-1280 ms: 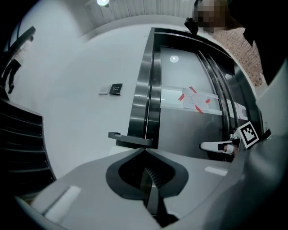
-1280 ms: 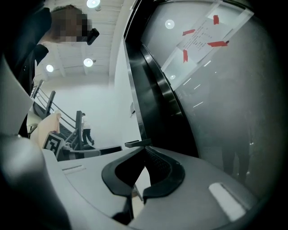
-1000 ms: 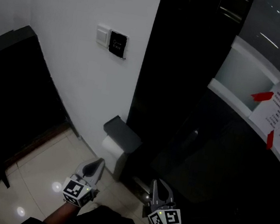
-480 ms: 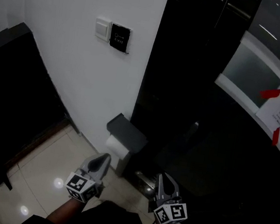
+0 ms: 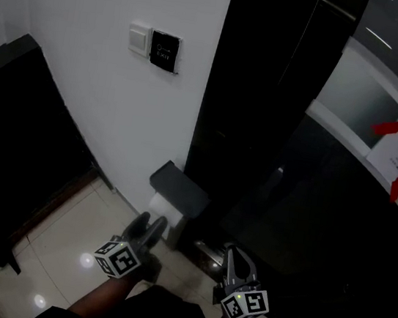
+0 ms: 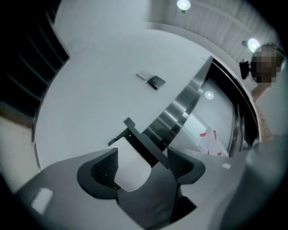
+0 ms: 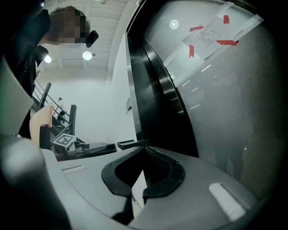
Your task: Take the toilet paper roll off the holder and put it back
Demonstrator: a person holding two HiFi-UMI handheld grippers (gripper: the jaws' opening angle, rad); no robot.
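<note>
While the toilet paper roll (image 5: 156, 207) is sitting on its dark wall holder (image 5: 178, 190) beside the black door frame, the left tongs (image 5: 151, 223) are reaching in from 6 o'clock. Their jaws have just been opening and are now straddling the roll without clamping it. The right tongs (image 5: 234, 260) are hanging closed and empty at 4 o'clock of the holder, so the task looks barely begun: gripping, lifting off and rehanging are all still waiting.

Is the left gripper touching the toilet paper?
Cannot tell. In the left gripper view, the left gripper's just-opened jaws flank the toilet paper, which overlaps one pad: no plain gap or press.
</note>
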